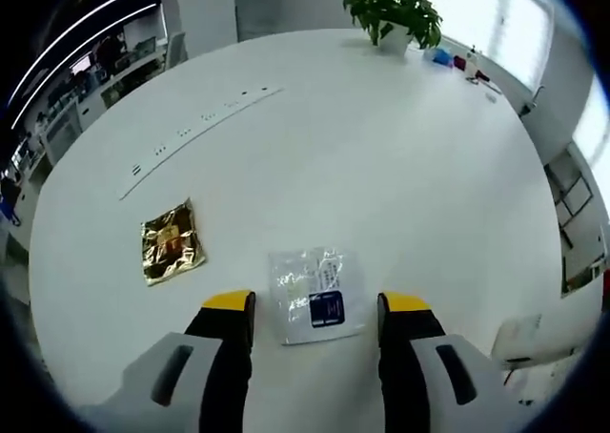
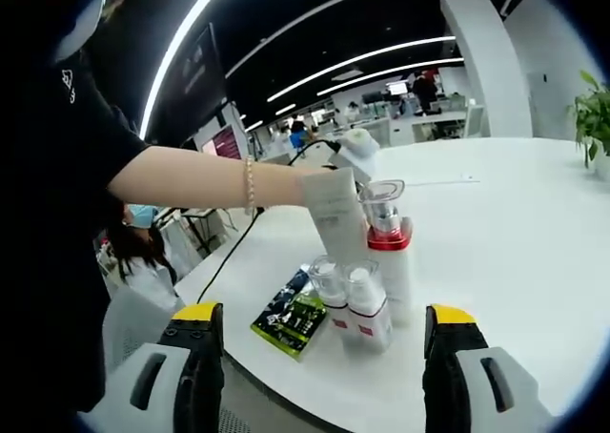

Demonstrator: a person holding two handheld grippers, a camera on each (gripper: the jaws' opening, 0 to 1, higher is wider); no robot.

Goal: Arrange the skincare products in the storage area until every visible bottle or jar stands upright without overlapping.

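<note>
**Skincare bottles grouped at the table's near edge**

Skincare bottles (image 2: pixel 367 295) stand upright together near the white table's (image 2: pixel 515 261) edge, a green sachet (image 2: pixel 291 317) lying just beside them. We see the right gripper (image 2: pixel 324 342) with jaws apart around them. Our left gripper (image 1: pixel 316 311), jaws apart, hovers over a clear sachet (image 1: pixel 315 295); a gold sachet (image 1: pixel 170 242) lies nearby, a potted plant (image 1: pixel 396 13) at the far edge.
</note>
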